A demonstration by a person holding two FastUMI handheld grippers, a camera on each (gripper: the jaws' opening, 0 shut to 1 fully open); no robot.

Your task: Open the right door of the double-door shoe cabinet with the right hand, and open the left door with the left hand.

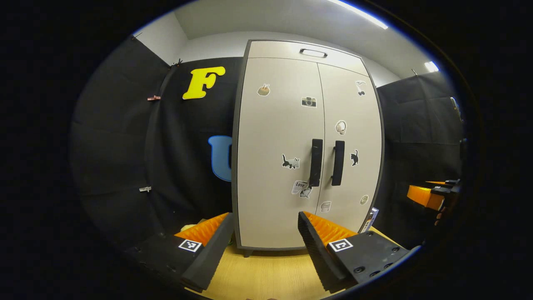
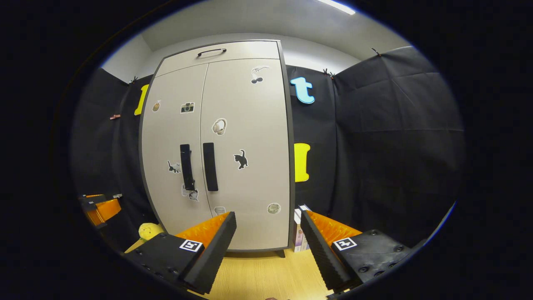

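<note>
Cabinet (image 2: 216, 146): upright on the wood floor, both doors closed. Right handle (image 2: 210, 166) and left handle (image 1: 315, 162): black vertical bars, side by side at the centre seam.

Right gripper (image 2: 266, 241): fingers spread wide, holding and touching nothing; right handle lies ahead, up and left of them, well apart.

Left gripper (image 1: 264, 243): fingers spread wide, empty; left handle ahead, up and right. Neither gripper judged clearly nearer.

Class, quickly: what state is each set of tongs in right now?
Left tongs: open, holding nothing.
Right tongs: open, holding nothing.
</note>
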